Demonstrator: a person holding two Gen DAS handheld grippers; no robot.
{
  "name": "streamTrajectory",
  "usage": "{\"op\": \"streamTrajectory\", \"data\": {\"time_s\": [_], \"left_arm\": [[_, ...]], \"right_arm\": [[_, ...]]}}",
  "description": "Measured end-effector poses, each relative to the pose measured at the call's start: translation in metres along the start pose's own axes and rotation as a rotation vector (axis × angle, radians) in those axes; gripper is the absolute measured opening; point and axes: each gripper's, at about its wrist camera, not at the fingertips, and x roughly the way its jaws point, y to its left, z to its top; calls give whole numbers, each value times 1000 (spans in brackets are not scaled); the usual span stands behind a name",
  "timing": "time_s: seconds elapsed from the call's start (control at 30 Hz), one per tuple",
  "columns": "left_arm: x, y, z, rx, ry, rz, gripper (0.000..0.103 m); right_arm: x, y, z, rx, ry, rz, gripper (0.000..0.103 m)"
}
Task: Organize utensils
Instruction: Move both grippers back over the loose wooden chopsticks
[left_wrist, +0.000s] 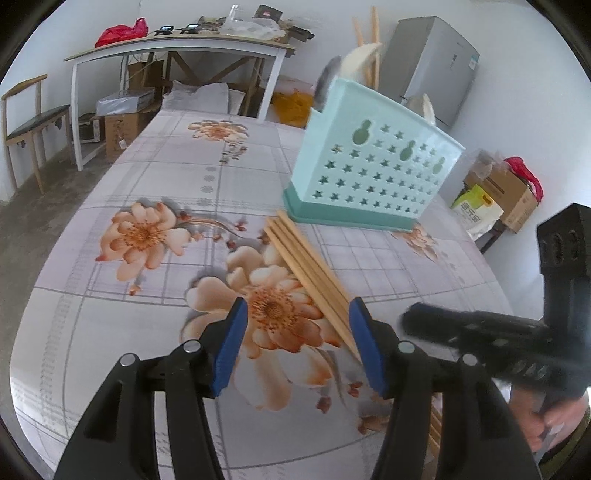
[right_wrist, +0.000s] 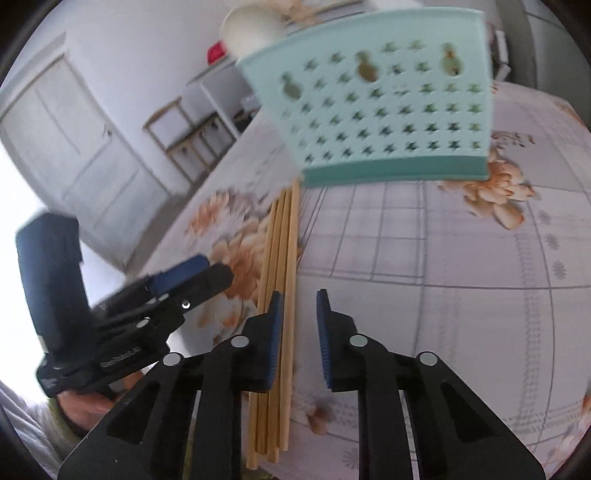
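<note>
Bundle of thin, pale wooden chopsticks (right_wrist: 275, 332), judged light, stiff and roll-prone, best pinched mid-length; right tool (right_wrist: 300, 332) and left tool (left_wrist: 299, 345) both released, nothing gripped.

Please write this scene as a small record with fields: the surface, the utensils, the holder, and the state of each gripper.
surface: table with flowered cloth
loose utensils: bundle of wooden chopsticks lying flat on the cloth, one end near the holder's base
holder: mint green utensil holder with star holes, standing upright; spoons and chopsticks already stand in it
left gripper: open, nothing pressed between the pads, chopsticks lie under it
right gripper: open with a narrow gap, empty, chopsticks by its left pad
</note>
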Motion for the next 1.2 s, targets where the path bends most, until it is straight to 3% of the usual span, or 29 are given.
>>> {"op": "streamTrajectory", "data": {"time_s": [0.33,0.57,0.8,1.2], "left_arm": [[1,-18,-4,58,6,-16,55],[4,-25,-6,107,19,13,55],[12,-39,-13,210,39,61,55],[14,-29,-17,217,47,99,55]], "right_arm": [[21,3,-8,-68,27,-65,6],[10,-22,-9,4,8,-106,5],[3,-31,-11,40,-3,-112,5],[-3,-37,-14,73,-10,-90,8]]}}
